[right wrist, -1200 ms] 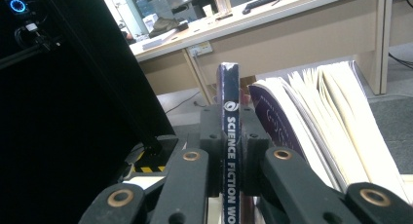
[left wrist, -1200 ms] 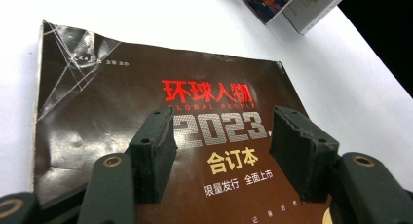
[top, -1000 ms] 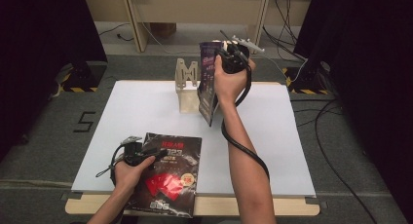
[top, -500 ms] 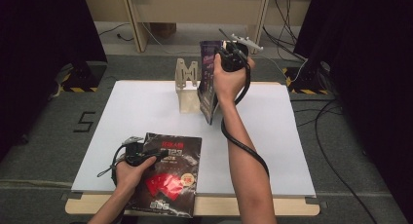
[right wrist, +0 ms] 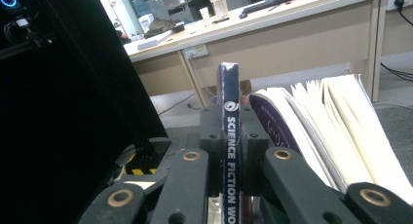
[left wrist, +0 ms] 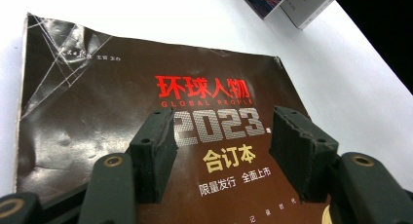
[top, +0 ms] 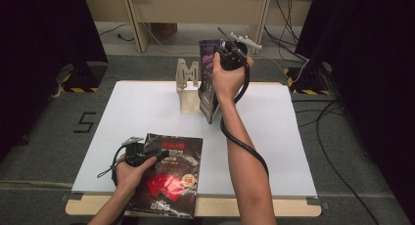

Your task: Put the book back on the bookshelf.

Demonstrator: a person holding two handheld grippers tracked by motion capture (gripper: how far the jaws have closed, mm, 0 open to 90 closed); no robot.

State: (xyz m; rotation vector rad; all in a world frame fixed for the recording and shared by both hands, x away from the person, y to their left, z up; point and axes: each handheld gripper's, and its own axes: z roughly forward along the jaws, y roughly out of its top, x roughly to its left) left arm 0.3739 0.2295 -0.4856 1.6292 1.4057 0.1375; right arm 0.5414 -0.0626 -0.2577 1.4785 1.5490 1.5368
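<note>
A dark magazine [top: 171, 173] with red and silver print lies flat at the table's front edge, partly overhanging it. My left gripper [top: 133, 150] rests at its left edge. In the left gripper view the gripper [left wrist: 221, 141] is open, jaws apart just above the cover [left wrist: 97, 112]. A purple magazine [top: 208, 85] stands upright at the table's back, beside a wooden book stand [top: 187, 83]. My right gripper [top: 230, 54] holds its top. In the right gripper view the gripper [right wrist: 229, 136] is shut on the spine [right wrist: 229, 85], and pages [right wrist: 336, 126] fan out to the right.
The white table [top: 147, 107] has bare room at left and right. Behind it stand a wooden desk [top: 195, 10] and floor cables [top: 298, 68]. Black curtains [top: 44, 39] flank both sides. The right gripper's cable [top: 244, 142] trails along the forearm.
</note>
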